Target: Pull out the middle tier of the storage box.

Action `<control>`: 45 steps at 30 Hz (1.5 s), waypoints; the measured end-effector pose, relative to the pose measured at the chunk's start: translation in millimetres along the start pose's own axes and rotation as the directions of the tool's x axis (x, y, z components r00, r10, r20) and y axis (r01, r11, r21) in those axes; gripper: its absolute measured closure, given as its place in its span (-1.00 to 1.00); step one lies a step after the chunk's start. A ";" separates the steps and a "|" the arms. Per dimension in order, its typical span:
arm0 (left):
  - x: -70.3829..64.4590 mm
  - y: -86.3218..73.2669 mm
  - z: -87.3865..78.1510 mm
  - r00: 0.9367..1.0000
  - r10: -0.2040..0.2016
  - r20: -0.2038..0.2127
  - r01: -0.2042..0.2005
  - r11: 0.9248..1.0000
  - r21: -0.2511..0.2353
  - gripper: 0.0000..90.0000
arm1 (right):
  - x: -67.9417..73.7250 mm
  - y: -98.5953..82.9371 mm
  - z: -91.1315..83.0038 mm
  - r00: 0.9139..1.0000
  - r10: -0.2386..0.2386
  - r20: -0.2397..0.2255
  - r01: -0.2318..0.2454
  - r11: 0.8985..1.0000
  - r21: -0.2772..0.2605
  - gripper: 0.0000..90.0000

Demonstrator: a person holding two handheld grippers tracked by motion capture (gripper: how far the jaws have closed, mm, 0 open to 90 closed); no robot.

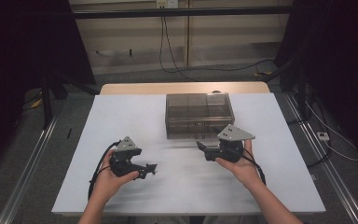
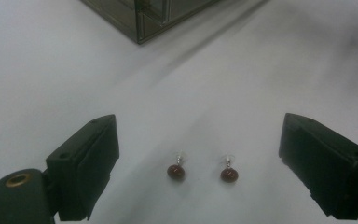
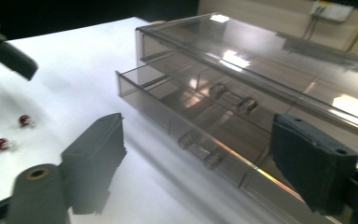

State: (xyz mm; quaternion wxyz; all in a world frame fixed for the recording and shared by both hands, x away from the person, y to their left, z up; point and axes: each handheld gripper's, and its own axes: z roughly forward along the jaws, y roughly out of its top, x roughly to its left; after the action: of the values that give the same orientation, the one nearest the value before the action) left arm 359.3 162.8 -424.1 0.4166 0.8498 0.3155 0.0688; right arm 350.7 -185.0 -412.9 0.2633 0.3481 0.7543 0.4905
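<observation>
Two black jaws of the left gripper (image 2: 198,172) rise wide apart in the left gripper view, and between them, on the bare white table (image 2: 37,70), lie two small dark-red earrings (image 2: 176,171) — round beads side by side, each with a pale metal post, close together but not touching. Neither jaw touches them; the beads sit nearer the camera end of the gap, roughly centred between the pads.

From the right gripper view, the right gripper (image 3: 196,158) also stands with its jaws spread and nothing between them. Just past them is a smoky, see-through drawer box (image 3: 242,60) whose lower drawer (image 3: 186,121) is pulled part-way out. Thin partitions divide that drawer into compartments, and the ones in sight hold nothing; clear knob handles show on the drawer fronts. Off to that view's left the two red beads lie on the table well apart from the box, with a tip of the other gripper above them.

Seen from the high view, the left hand (image 1: 109,179) holds its gripper low over the table's near left part, jaws pointing toward the middle. Opposite, the right hand (image 1: 242,165) cups its gripper from beneath with the jaws turned leftward, just in front of the box — which sits at the table's far middle. Both forearms come in from the near edge, angled inward.
</observation>
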 end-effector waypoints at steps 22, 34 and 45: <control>-0.2 2.6 -0.1 1.000 0.003 0.002 -0.003 1.000 -0.009 -0.73 | -13.3 7.2 16.7 0.988 -0.010 -0.154 0.022 0.997 0.074 -0.59; -1.0 3.2 -1.1 1.000 -0.002 0.010 0.002 1.000 -0.014 -0.73 | -20.9 -0.3 31.0 0.990 -0.017 -0.141 0.033 0.993 0.112 -0.37; -2.1 3.7 -4.3 1.000 -0.011 -0.005 0.011 1.000 -0.023 -0.73 | -25.7 -8.4 46.8 0.988 -0.061 -0.142 0.081 0.986 0.143 -0.30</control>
State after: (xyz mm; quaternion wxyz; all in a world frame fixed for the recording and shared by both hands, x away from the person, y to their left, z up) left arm 357.8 162.7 -418.2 0.4258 0.8431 0.3205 0.0720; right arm 399.0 -181.3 -437.0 0.2016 0.3052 0.8169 0.4460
